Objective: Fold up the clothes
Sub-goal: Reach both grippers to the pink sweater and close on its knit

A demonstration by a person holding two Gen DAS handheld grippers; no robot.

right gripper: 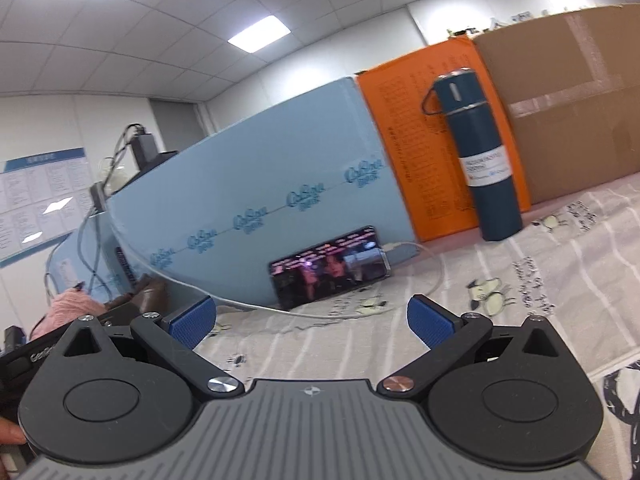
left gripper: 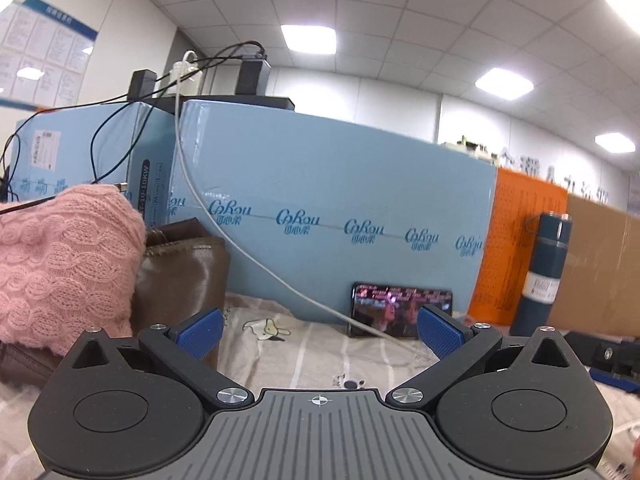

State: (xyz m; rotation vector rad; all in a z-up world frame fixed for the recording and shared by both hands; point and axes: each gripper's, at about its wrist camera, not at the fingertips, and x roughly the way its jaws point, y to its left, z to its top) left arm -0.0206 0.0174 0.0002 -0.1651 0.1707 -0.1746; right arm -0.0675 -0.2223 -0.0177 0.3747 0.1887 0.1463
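- Since both claws hang empty over the cloth-covered desk (left gripper: 320, 356), I read this as the reach phase: nothing gripped yet.
- Left claw (left gripper: 320, 336): blue pads spread wide, nothing between them. Right claw (right gripper: 312, 326): same, spread wide and empty.
- Clothes: pink knit sweater (left gripper: 60, 264) sits heaped at the desk's left side, lying over a brown leather garment (left gripper: 184, 268). In the right wrist view only a sliver of pink shows at far left, so the pile is well apart from the right claw.
- Back edge clutter: phone (right gripper: 330, 268) propped against the blue box (left gripper: 340, 200), with its white cable (right gripper: 424, 280) looping over the desk; dark flask (right gripper: 480, 160) upright by the orange panel (right gripper: 412, 140).
- Advice for this step:
  - Left claw goes first; the sweater is just beside its left pad.
  - Pinch a hem or shoulder edge, not the bulk; loose knit will likely stretch and snag on the pads.
  - Drag it to the open middle of the desk, clear of the brown garment, before flattening.
  - Keep the right claw low and off the cable; catching it could topple the phone.
  - The sweater's full outline isn't visible, so find the sleeves before folding.
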